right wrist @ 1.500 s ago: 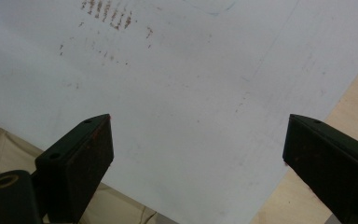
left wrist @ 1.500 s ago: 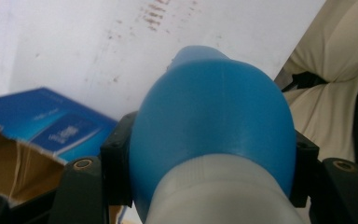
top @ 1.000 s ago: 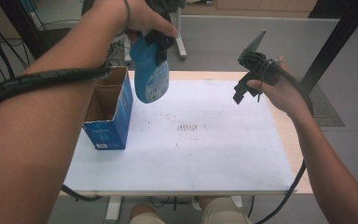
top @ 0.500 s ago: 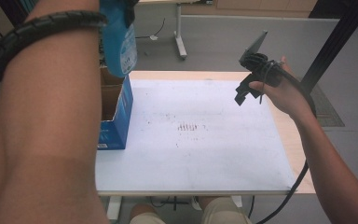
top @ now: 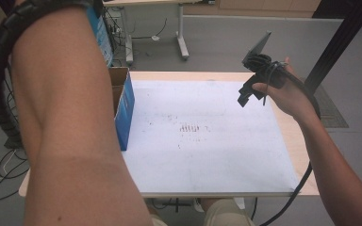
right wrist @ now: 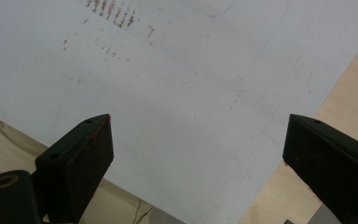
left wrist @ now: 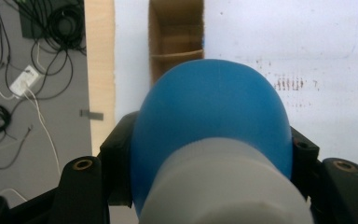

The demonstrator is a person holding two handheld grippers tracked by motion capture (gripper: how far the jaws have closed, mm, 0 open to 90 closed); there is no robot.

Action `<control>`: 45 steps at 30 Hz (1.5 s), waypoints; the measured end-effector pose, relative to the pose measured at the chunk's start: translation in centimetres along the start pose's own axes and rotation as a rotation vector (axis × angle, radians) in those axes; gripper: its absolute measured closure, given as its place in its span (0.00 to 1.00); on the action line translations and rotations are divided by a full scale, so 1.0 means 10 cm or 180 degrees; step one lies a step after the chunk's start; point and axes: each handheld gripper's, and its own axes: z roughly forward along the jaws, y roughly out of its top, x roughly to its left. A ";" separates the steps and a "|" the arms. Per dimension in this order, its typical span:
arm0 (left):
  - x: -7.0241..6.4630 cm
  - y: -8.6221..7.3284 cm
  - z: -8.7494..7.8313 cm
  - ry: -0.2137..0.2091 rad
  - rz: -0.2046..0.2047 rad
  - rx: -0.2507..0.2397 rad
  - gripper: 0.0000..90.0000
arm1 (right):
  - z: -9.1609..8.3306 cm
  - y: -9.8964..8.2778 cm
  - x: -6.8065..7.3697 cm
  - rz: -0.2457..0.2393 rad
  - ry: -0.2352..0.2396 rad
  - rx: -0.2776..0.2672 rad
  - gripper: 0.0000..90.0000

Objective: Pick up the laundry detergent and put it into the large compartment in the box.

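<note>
Fingers [left wrist: 116, 154] clamp blue bottle [left wrist: 209, 121]; right gripper [right wrist: 196, 154] gapes.

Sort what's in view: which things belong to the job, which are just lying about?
In the job: blue bottle, clamped in the left gripper; open cardboard box below it.
Lying about: cables on the floor; stained white sheet; right gripper, open and idle.

A light wooden table [top: 296, 141] is standing on a grey floor [top: 217, 42], and a large white sheet [top: 207, 155] is covering most of its top, leaving bare wood showing along the far and right edges. Rows of small brownish marks [top: 191, 128] are staining the sheet near its middle. An open cardboard box with blue sides [top: 124, 106] is sitting at the sheet's left edge
</note>
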 end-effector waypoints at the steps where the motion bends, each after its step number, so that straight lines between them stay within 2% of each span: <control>1: 0.03 -0.01 0.01 0.0003 -0.0031 -0.0010 0.42 | 0.00 0.00 0.00 -0.0001 0.0002 0.0003 0.10; 6: 0.13 -0.01 0.06 0.0010 -0.0152 -0.0020 0.42 | 0.02 0.03 0.01 -0.0012 -0.0004 0.0019 0.10; 15: 0.21 0.00 0.16 -0.0001 -0.0232 -0.0044 0.42 | 0.03 0.03 0.00 0.0000 -0.0013 0.0012 0.10; 30: 0.31 0.05 0.47 -0.0006 -0.0231 -0.0023 0.42 | 0.02 0.02 -0.02 0.0024 -0.0035 0.0017 0.10; 38: 0.41 0.03 0.73 -0.0057 -0.0241 -0.0006 0.42 | 0.04 0.04 0.01 0.0015 -0.0056 0.0036 0.10; 45: 0.47 0.05 0.95 -0.0077 -0.0220 0.0072 0.42 | 0.07 0.06 0.03 0.0010 -0.0065 0.0062 0.10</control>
